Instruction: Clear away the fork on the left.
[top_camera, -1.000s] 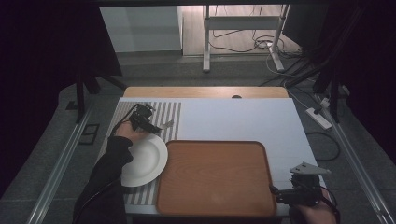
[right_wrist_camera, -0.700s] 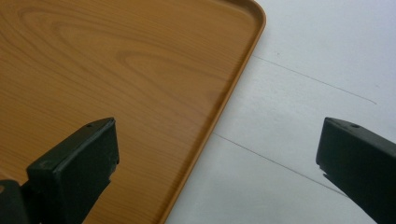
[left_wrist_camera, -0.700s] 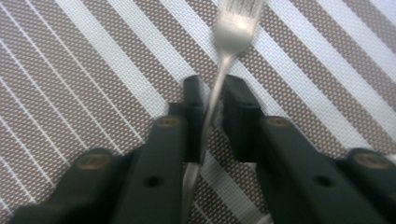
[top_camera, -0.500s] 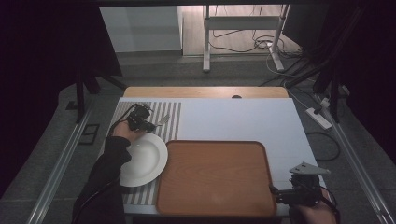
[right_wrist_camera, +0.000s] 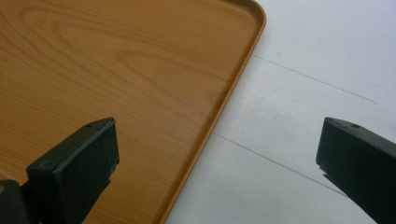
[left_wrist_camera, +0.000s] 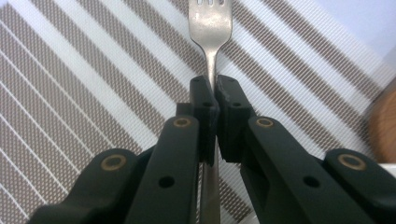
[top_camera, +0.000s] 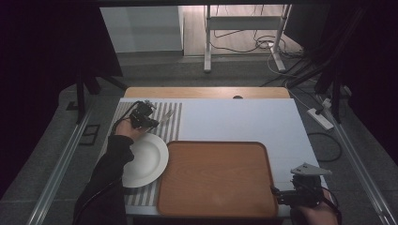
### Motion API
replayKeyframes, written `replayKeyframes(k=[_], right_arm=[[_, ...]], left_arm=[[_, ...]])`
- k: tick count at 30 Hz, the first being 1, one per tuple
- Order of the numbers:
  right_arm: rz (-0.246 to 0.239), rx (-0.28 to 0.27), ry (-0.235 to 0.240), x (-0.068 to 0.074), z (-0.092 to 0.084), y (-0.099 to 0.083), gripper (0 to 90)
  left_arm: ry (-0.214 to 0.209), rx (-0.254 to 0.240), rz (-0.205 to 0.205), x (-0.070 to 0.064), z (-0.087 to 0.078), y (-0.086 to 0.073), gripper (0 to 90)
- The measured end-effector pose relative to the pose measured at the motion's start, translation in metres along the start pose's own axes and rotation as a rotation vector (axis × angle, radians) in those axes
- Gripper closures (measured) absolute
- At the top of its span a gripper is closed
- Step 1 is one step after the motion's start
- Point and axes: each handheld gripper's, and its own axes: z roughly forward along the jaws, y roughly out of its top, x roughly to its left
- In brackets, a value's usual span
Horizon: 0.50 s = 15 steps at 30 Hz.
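Observation:
A metal fork [left_wrist_camera: 210, 28] lies on the striped placemat [left_wrist_camera: 84, 84], and my left gripper [left_wrist_camera: 212, 100] is shut on its handle, tines pointing away. From above, the left gripper [top_camera: 151, 121] sits over the placemat [top_camera: 171, 125] just beyond the white plate [top_camera: 149, 159], with the fork [top_camera: 165, 117] sticking out to its right. Its jaws have just closed on the handle. My right gripper [right_wrist_camera: 217, 154] stands open, one jaw over the wooden tray [right_wrist_camera: 116, 70] and the other over the white table. It rests at the tray's near right corner [top_camera: 281, 196].
The wooden tray [top_camera: 218, 178] is bare and takes up the near middle of the white table [top_camera: 244, 122]. The plate lies on the placemat, touching the tray's left edge. Table rails run along both sides.
The left gripper's jaws have closed on the fork's handle and the hand shifted slightly. The right gripper has stayed put.

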Motion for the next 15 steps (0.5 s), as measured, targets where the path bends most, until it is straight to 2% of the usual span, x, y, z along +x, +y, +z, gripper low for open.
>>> replayKeyframes(k=[15], right_arm=[[0.005, 0.0, 0.001, 0.0, 0.0, 0.0, 0.0]], left_arm=[[-0.003, -0.026, 0.041, -0.012, -0.008, 0.018, 86.7]])
